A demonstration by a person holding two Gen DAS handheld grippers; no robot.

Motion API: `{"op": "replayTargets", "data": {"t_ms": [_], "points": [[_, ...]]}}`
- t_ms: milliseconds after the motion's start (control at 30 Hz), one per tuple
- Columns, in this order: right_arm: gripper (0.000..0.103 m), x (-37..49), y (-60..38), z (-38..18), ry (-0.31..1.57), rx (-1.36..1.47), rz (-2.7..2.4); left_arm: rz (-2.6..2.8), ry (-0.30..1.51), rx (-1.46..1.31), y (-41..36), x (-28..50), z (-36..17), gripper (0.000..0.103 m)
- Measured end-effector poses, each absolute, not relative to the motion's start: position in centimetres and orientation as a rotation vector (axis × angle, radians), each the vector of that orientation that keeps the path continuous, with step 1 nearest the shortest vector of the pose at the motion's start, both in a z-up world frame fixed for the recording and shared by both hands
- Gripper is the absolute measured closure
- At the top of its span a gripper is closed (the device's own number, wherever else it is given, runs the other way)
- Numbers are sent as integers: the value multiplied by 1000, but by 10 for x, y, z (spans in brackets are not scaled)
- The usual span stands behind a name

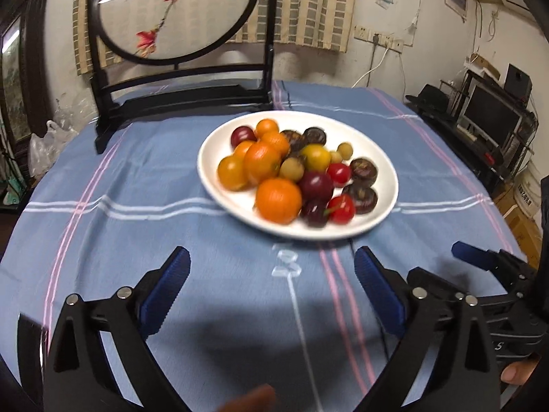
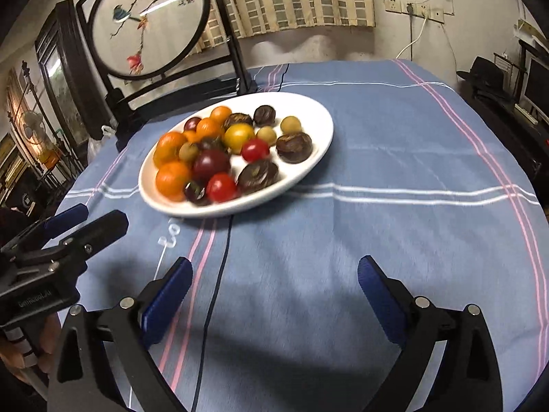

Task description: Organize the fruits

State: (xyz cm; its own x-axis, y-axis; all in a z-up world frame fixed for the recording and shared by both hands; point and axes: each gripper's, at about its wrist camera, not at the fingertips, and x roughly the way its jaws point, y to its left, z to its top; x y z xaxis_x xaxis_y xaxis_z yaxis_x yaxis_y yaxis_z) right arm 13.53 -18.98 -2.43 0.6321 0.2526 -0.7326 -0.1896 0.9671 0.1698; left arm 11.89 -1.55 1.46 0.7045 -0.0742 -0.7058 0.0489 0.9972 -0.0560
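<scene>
A white plate (image 1: 210, 163) (image 2: 319, 127) sits mid-table on a blue striped cloth (image 1: 120, 240), heaped with small fruits. On it are oranges (image 1: 278, 201) (image 2: 171, 178), red cherry tomatoes (image 1: 341, 209) (image 2: 221, 187), dark plums (image 1: 315, 185) (image 2: 210, 163), brown-black round fruits (image 1: 360, 199) (image 2: 257, 175), a yellow fruit (image 1: 315, 158) (image 2: 239, 136) and pale green ones (image 1: 291, 169) (image 2: 290, 124). My left gripper (image 1: 271, 255) (image 2: 103, 214) is open and empty, short of the plate's near rim. My right gripper (image 2: 275, 263) is open and empty, nearer than the plate and to its right.
A round embroidered screen in a black stand (image 1: 178, 10) (image 2: 151, 24) rises behind the plate at the back left. A thin black cord (image 2: 219, 274) runs from under the plate toward me. Black shelving with a monitor (image 1: 490, 116) lies past the table's right edge.
</scene>
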Motion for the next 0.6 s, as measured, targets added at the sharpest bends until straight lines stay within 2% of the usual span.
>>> {"op": "replayTargets", "data": {"t_ms": [67,600], "points": [[5,129,-188,-27,844,70,257,-50,799,-41,-11,109,12,5],[5,115,-192,-40,883,49,233,-17,832,-27,-2,85,-17,5]]}}
